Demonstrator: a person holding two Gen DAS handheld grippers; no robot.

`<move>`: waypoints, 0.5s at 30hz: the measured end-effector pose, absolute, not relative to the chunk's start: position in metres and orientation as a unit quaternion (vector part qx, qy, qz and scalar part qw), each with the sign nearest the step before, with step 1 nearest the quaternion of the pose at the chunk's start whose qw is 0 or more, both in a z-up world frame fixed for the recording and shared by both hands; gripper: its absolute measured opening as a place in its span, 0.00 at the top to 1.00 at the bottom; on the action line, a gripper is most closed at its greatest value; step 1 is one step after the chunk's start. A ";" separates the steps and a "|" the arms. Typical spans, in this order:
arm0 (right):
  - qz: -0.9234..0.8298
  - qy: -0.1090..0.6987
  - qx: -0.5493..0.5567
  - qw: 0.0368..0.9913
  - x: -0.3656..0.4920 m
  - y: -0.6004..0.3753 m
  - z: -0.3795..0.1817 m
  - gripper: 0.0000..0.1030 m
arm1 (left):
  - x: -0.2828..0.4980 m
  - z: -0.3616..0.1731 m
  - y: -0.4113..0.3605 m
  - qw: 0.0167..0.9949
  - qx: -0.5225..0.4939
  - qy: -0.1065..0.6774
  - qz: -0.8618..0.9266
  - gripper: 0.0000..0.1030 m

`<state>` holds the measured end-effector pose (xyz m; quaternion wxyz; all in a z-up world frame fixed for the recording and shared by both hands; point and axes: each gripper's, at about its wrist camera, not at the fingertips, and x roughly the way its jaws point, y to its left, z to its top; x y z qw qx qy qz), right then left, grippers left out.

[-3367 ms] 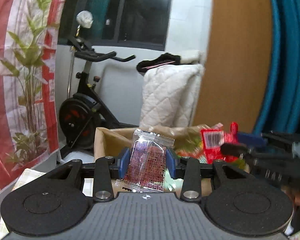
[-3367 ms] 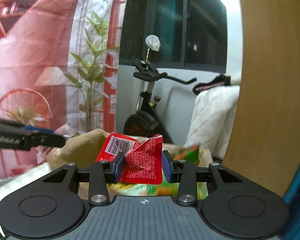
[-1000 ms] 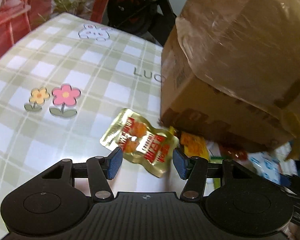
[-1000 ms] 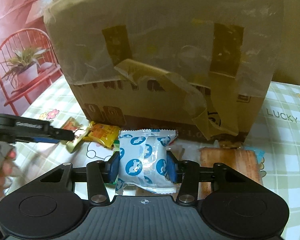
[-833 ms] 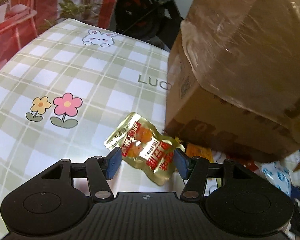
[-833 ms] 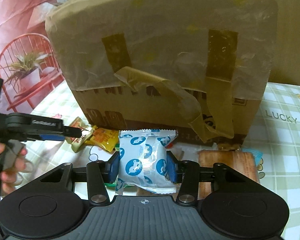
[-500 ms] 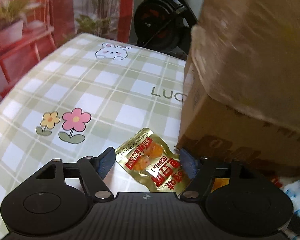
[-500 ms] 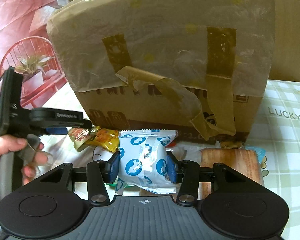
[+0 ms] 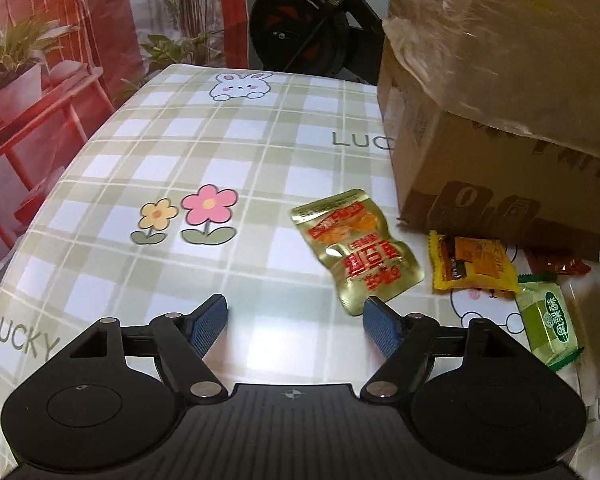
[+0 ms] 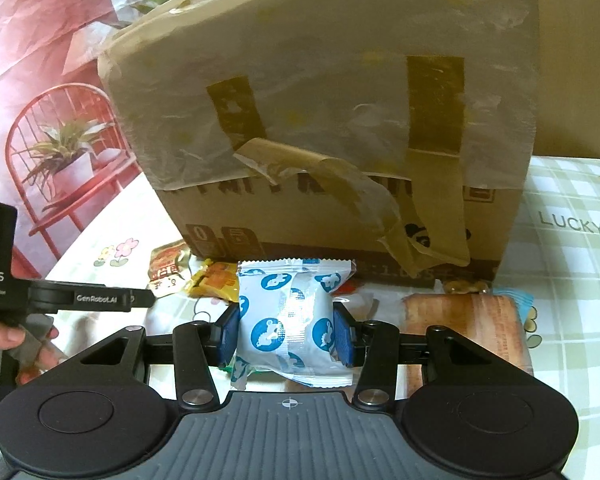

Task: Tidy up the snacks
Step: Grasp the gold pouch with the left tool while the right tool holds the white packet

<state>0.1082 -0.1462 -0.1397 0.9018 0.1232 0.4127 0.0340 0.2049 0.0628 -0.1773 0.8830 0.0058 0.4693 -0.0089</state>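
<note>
A white packet printed with blue circles (image 10: 291, 322) sits pinched between the blue pads of the right gripper (image 10: 286, 334), its sealed ends sticking out above and below the grip; whether it is lifted off the table or resting there cannot be told. It is held directly in front of the taped cardboard box (image 10: 328, 128), the likely destination for the snacks, so the grip looks like the start of a carry up and over the box wall.

To the left, the left gripper (image 9: 296, 322) hovers low over the checked tablecloth (image 9: 204, 152) with its jaws spread wide and nothing between them. A gold foil pouch with red lettering (image 9: 358, 248) lies flat just beyond its right pad, apparently the next pick; the wide opening suits the pouch's breadth.

More snacks crowd the near foot of the box: a yellow-orange packet (image 9: 474, 266) beside the pouch, a green wrapped sweet (image 9: 550, 322) nearer the camera, and a dark red wrapper (image 9: 560, 262) against the cardboard. To the right of the held packet, a brown wafer-like pack (image 10: 466, 330) lies flat.

Loose brown tape (image 10: 340, 176) sags across the front of the box. An exercise bike (image 9: 312, 36) stands beyond the table's far edge.
</note>
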 end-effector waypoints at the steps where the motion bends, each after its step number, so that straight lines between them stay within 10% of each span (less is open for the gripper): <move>1: 0.035 0.412 0.123 0.902 0.108 -0.145 -0.139 0.58 | 0.206 -0.176 0.065 0.883 -0.004 0.470 -0.008 0.26; 15: 0.028 0.410 0.124 0.903 0.104 -0.149 -0.134 0.58 | 0.237 -0.189 0.023 0.902 0.010 0.431 0.003 0.21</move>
